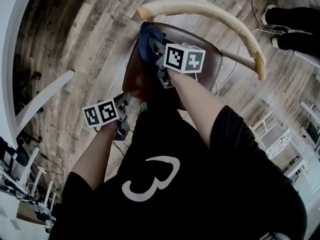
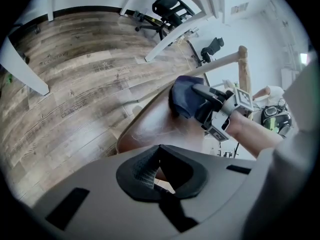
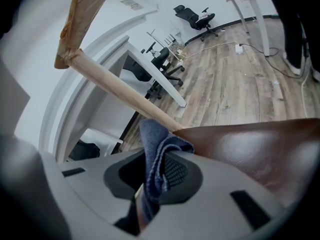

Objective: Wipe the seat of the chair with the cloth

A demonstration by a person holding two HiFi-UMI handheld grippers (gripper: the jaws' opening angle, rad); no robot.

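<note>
Wood plank floor [image 1: 85, 54] fills most of my head view. At the upper middle of the frame stands the chair, its pale curved backrest [image 1: 215, 11] arching over a glossy brown seat [image 1: 212, 64]. My right gripper [image 1: 157, 50] reaches up from the centre of the frame onto that seat, jaws clamped on the dark blue cloth [image 1: 148, 40]. The right gripper view shows a fold of it pinched between the pads and standing up out of them. The cloth sits at the upper-left corner of the seat, just beside the left end of the backrest, and looks pressed to the surface there, though I can't see the contact itself. My left gripper [image 1: 123, 105] hangs close by the seat's lower-left edge, its jaws a little apart with nothing between them, so I judge it has no part in the wipe. As I read it, the next stroke turns on this: nearly all the bare seat lies to the right of and below the cloth in the head view. The sweep should therefore run from that corner toward the right edge, along the seat's wider span, then come back in lower rows toward me. The right hand is the one on the job, and the left is only near enough to steady the chair.
</note>
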